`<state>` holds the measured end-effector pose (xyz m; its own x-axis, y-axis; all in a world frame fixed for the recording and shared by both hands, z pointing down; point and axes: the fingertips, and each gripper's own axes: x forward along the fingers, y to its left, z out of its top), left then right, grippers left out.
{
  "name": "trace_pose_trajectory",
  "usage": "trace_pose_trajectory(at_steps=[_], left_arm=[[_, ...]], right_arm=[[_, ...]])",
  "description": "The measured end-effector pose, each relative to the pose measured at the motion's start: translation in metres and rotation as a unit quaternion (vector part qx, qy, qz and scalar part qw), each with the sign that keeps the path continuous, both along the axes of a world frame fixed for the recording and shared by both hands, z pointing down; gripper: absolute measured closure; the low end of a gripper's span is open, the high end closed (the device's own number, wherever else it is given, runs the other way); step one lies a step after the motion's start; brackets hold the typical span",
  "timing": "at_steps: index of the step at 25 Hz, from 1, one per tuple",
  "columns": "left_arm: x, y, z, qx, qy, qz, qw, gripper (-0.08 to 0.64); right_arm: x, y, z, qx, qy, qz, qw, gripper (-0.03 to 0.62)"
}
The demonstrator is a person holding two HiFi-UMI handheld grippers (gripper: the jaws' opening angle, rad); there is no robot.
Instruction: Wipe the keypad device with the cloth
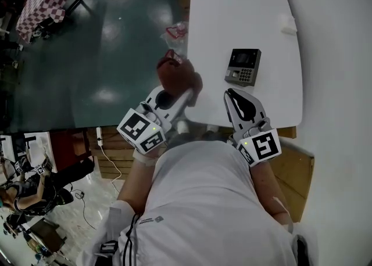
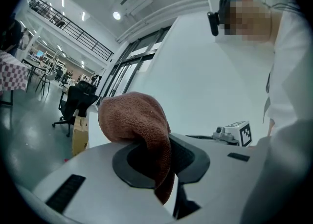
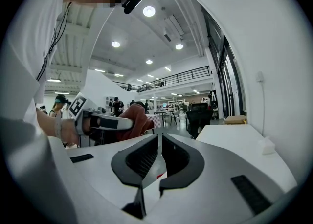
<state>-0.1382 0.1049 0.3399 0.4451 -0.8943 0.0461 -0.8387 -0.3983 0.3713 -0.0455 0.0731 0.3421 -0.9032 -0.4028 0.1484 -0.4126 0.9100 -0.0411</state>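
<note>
A brown cloth (image 1: 176, 74) is bunched in my left gripper (image 1: 185, 87), which is shut on it at the table's left front edge. In the left gripper view the cloth (image 2: 142, 127) hangs between the jaws. The keypad device (image 1: 243, 67), dark with a small screen and number keys, lies flat on the white table (image 1: 232, 15), just right of the cloth. My right gripper (image 1: 238, 97) is shut and empty, held just in front of the device. In the right gripper view its jaws meet (image 3: 159, 142), and the left gripper with the cloth (image 3: 134, 120) shows to the left.
A small white block (image 1: 287, 24) sits near the table's far right edge. A crumpled clear plastic wrapper (image 1: 176, 32) hangs at the table's left edge. Dark green floor lies to the left. A white wall runs along the right.
</note>
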Motion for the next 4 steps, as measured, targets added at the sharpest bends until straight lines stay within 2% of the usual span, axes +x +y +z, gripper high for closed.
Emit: trace_pose_trajectory(at_steps=[4], left_arm=[[0.0037, -0.0002, 0.0003, -0.002, 0.008, 0.009, 0.9999, 0.508]], right_arm=[[0.0055, -0.0016, 0.0021, -0.005, -0.002, 0.006, 1.000, 0.552]])
